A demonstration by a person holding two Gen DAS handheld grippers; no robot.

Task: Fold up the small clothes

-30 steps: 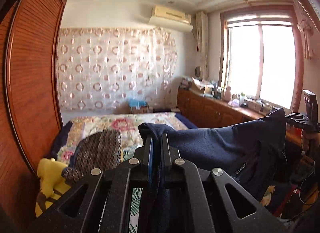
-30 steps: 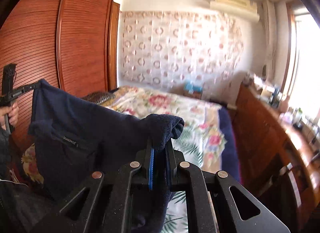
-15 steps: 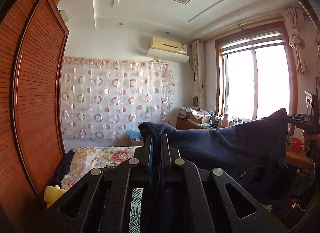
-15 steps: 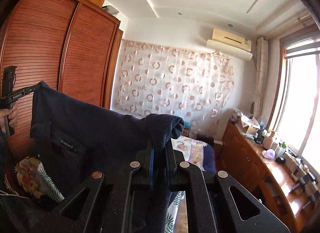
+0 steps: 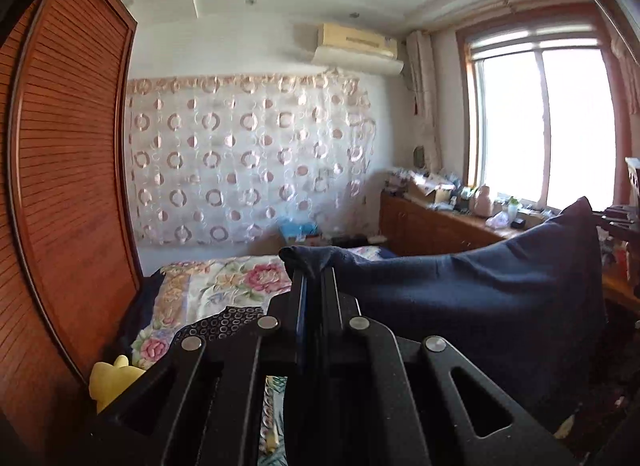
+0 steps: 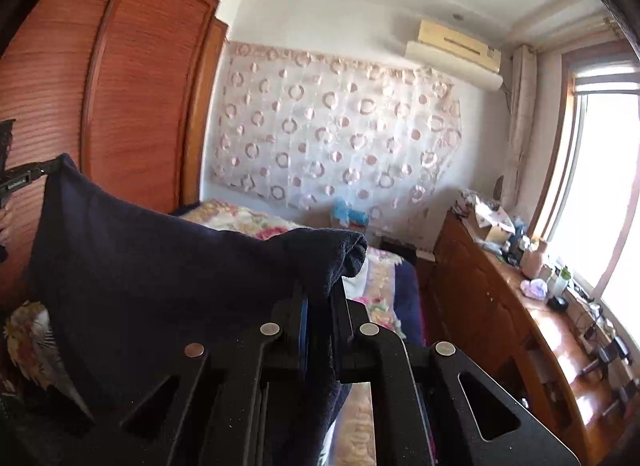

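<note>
A navy blue garment (image 5: 472,298) hangs stretched in the air between my two grippers, above the bed. My left gripper (image 5: 314,276) is shut on one top corner of it, the cloth bunched over the fingertips. In the right wrist view the same garment (image 6: 160,274) spreads to the left, and my right gripper (image 6: 320,290) is shut on its other top corner. Each gripper shows at the far edge of the other's view, the left gripper (image 6: 24,175) at the left and the right gripper (image 5: 616,217) at the right.
Below lies a bed with a floral cover (image 5: 224,282), a dark patterned cloth (image 5: 216,326) and a yellow plush (image 5: 112,378) on it. A wooden wardrobe (image 5: 68,185) stands on the left. A cluttered wooden counter (image 6: 520,298) runs under the window (image 5: 536,129).
Both views tilted up toward the ceiling half a second ago and have come back down toward the bed. The garment stays stretched between both grippers.
</note>
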